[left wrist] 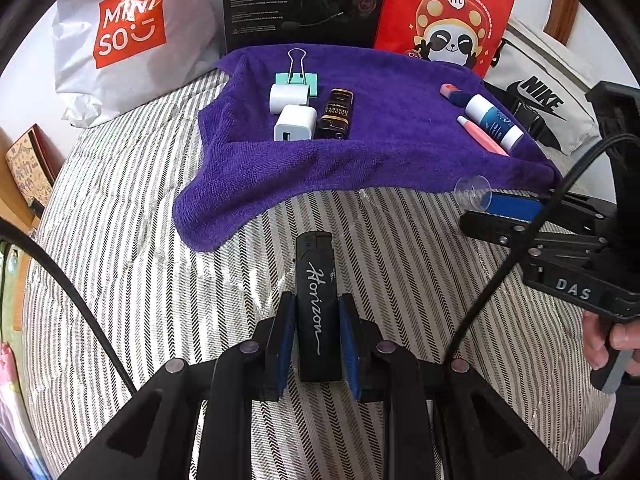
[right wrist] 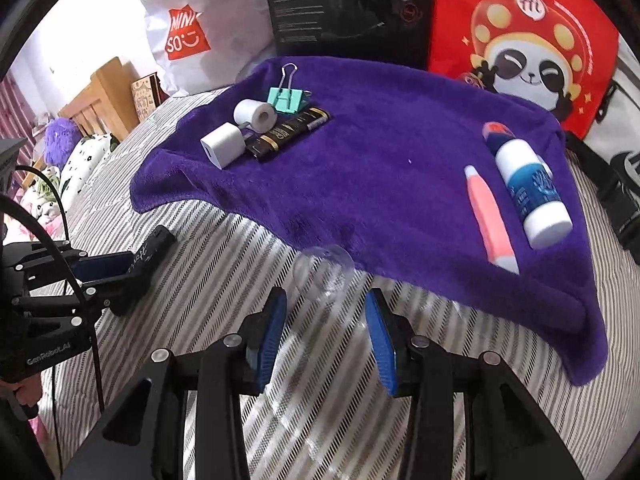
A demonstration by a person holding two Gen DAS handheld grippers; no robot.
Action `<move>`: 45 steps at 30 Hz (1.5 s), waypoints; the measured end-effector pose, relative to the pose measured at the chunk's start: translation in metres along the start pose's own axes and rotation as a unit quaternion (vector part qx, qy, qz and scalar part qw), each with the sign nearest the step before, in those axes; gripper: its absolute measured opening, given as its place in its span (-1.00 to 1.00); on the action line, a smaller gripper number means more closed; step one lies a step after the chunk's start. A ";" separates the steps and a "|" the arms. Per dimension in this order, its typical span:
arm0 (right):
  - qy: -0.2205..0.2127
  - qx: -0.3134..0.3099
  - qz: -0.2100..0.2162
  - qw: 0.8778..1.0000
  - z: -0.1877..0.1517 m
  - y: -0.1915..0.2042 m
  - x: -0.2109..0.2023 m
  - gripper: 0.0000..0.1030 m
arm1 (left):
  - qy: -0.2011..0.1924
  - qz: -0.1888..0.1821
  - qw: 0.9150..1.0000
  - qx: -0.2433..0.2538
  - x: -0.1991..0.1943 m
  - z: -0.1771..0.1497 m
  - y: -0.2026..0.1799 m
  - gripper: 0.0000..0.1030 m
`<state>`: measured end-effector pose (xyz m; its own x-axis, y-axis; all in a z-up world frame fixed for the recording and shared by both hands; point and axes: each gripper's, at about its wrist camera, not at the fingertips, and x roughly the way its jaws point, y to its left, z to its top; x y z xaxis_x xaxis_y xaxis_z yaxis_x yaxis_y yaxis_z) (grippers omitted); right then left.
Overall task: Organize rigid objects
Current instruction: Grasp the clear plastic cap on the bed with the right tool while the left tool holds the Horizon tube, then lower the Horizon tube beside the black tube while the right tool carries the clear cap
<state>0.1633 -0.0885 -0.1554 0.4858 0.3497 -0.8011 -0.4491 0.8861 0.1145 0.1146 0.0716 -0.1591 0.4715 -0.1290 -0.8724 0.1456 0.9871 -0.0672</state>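
Currently the left gripper (left wrist: 316, 344) is clamping a black lighter (left wrist: 316, 300) over the striped bed, while the right gripper (right wrist: 326, 336) is straddling a clear cup (right wrist: 324, 270) by the purple towel (right wrist: 380, 184) – unpinched, apparently – risking crushing or flicking it.

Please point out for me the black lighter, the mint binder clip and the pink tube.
black lighter (left wrist: 316, 300): left wrist view, on its printed body.
mint binder clip (left wrist: 297, 82): left wrist view, on its mint body.
pink tube (right wrist: 490, 216): right wrist view, on its middle.
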 end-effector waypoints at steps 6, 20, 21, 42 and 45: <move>-0.008 -0.024 -0.015 1.000 0.005 0.011 0.006 -0.44 | -0.003 0.001 1.000 0.000 -0.001 -0.001 0.000 -0.59; 0.052 -0.031 -0.037 0.997 -0.018 -0.009 -0.015 -0.33 | -0.006 0.003 1.000 -0.001 -0.002 -0.004 -0.002 -0.59; 0.048 -0.032 -0.039 0.998 -0.018 -0.009 -0.015 -0.29 | -0.005 0.005 1.000 -0.001 -0.002 -0.003 -0.003 -0.59; 0.018 0.010 -0.009 1.000 -0.017 -0.028 -0.016 -0.49 | 0.001 0.011 1.000 0.002 -0.001 -0.002 -0.007 -0.59; 0.016 0.007 -0.014 1.000 -0.018 -0.028 -0.026 -0.49 | 0.009 0.006 1.000 -0.002 -0.001 -0.002 -0.006 -0.59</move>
<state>0.1496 -0.1279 -0.1485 0.4740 0.3157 -0.8220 -0.4255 0.8994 0.1001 0.1114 0.0664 -0.1585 0.4578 -0.1153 -0.8815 0.1370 0.9889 -0.0582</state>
